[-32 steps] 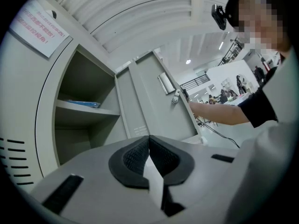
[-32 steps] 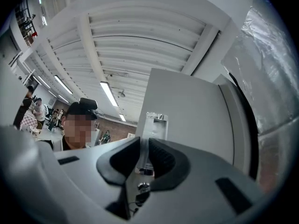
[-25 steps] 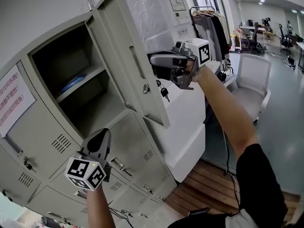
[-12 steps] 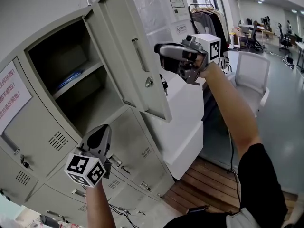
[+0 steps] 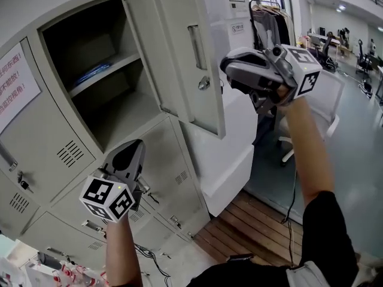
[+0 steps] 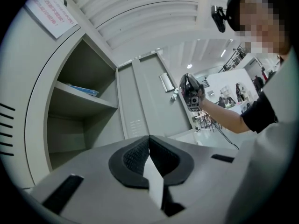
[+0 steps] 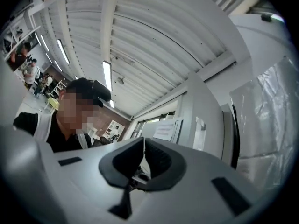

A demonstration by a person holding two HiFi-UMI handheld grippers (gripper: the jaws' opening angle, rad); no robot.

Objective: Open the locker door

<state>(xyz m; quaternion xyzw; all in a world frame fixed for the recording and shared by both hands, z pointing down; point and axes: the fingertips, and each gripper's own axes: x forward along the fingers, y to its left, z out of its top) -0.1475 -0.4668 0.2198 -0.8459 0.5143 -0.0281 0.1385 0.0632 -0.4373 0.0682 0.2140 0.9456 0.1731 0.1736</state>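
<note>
1. The left gripper (image 5: 133, 150), jaws pressed together and empty, hangs low, beneath the open compartment (image 5: 102, 100).
2. The right gripper (image 5: 227, 64), whose jaws have just been closing to near-touching with nothing between them, sits just right of the door's free edge.
3. The locker door (image 5: 179, 58) stands swung wide on that gripper's left (likely thin, stiff steel, light on its hinges). Its vertical handle (image 5: 197, 39) or its free edge look like the best holds.

Black short-sleeved shirt (image 5: 326, 220)
</note>
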